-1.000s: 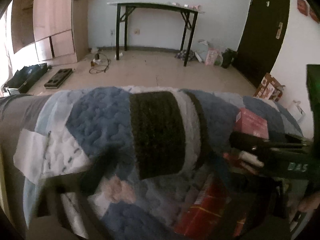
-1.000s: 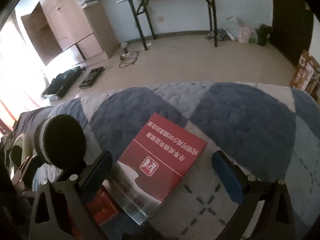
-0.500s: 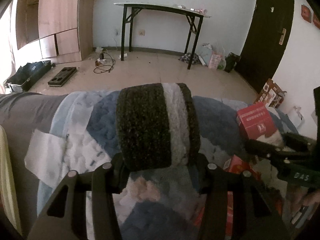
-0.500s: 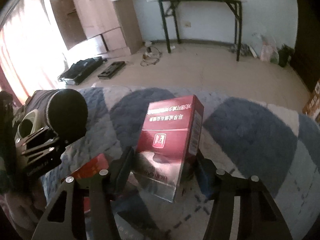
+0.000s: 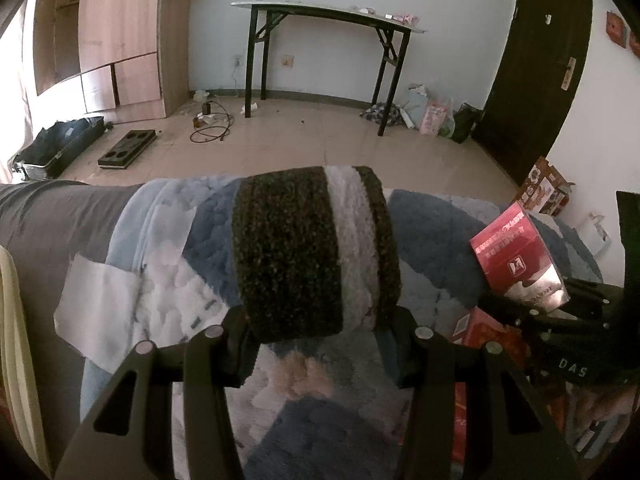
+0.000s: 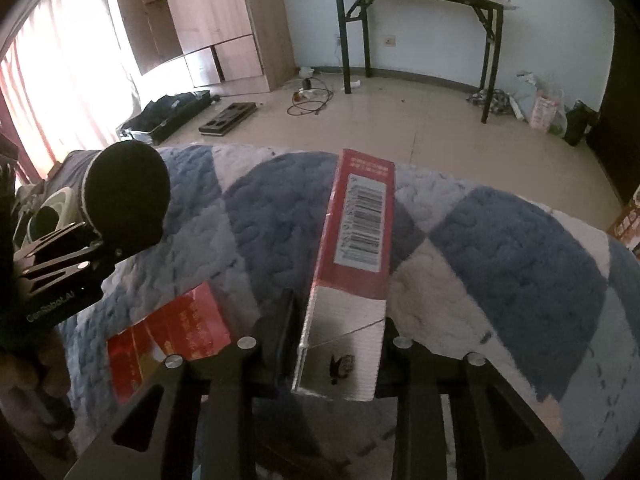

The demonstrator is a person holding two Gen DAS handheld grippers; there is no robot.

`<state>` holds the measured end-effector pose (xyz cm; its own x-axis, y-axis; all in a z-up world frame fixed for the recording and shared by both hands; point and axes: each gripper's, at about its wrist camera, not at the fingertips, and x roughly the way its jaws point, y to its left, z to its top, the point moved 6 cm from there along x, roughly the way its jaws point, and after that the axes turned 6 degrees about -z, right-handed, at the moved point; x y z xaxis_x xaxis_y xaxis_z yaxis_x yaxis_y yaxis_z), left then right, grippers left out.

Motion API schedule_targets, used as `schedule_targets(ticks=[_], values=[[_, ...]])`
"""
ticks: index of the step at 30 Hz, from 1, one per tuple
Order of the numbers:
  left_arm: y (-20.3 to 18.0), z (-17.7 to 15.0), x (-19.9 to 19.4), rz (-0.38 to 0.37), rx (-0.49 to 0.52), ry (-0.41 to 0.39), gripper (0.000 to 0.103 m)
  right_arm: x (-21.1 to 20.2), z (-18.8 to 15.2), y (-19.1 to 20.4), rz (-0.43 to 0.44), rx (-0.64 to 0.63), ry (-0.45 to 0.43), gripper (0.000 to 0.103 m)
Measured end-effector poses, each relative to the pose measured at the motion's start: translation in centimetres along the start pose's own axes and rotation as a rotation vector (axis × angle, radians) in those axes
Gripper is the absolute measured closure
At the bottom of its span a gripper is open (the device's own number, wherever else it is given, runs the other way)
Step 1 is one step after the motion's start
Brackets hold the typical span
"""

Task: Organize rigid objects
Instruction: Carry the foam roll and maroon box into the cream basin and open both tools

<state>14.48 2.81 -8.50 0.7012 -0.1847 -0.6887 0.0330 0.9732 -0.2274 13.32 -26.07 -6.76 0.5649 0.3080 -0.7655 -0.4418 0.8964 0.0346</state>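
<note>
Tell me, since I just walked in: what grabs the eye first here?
A dark roll with a white band sits clamped in the left gripper over the blue quilt. The right gripper holds a red box, barcode up; another red box lies on the quilt.

A lived-in home bedroom was shown: a bed covered by a blue-and-white quilt point(image 6: 500, 248), a wooden wardrobe point(image 5: 120, 40) against the wall, a black folding table point(image 5: 328, 12), a dark door point(image 5: 536, 72), and cables point(image 5: 210, 128) and bags point(image 5: 434, 118) strewn over the tiled floor point(image 5: 320, 140).
</note>
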Motion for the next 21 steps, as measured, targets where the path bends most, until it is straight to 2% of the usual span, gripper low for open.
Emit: schedule_targets(ticks=[3,12,15,16,17,21], values=[[0.1,0.0,-0.1,0.000,0.003,0.001,0.052,0.1,0.4,0.4,0.029,0.039,-0.009,0.062],[0.4,0.2,-0.4,-0.032,-0.019,-0.023,0.052,-0.4,0.0,-0.4,0.074,0.131,-0.072,0.061],[0.1,0.2,-0.5,-0.028,-0.008,-0.020,0.052,-0.4,-0.2,-0.3,0.095,0.140,-0.088,0.067],[0.0,0.3,-0.7,-0.026,-0.007,-0.026,0.052,-0.3,-0.2,-0.2,0.098,0.135,-0.087,0.077],[0.1,0.5,-0.9,-0.030,-0.005,-0.030,0.052,-0.5,-0.3,-0.2,0.098,0.123,-0.079,0.080],[0.0,0.9,-1.8,-0.027,0.005,-0.050,0.052,-0.7,-0.2,0.5,0.093,0.095,-0.091,0.081]])
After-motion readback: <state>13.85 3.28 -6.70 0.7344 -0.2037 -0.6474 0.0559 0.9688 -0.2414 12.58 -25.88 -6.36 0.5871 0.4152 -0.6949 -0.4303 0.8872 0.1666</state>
